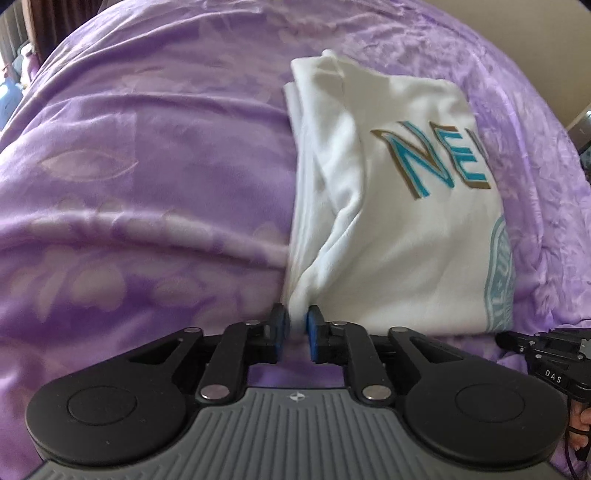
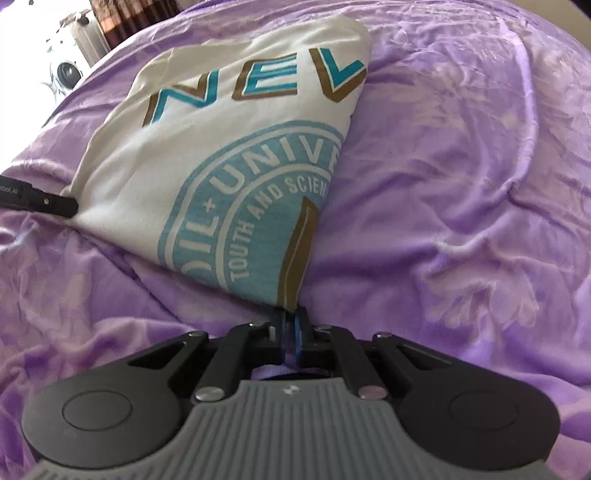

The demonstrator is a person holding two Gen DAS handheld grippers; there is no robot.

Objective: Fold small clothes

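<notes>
Purple bedspread (image 2: 461, 184), shirt (image 2: 207, 147) corners pinched.

A bed under a lilac cover

The purple bedspread (image 2: 461, 166), patterned with pale flowers and creased into soft folds, fills both views. Beyond its far left edge hang dark brown curtains (image 2: 110, 22) beside bright, washed-out daylight; past its right edge is a beige wall (image 1: 554, 66).

The white shirt (image 2: 207, 155) carries big teal letters "NEV" above a round blue seal reading "UNIVE" and "TOUTH AND SCIEN". The right gripper (image 1: 554, 354) bears "DAS".
</notes>
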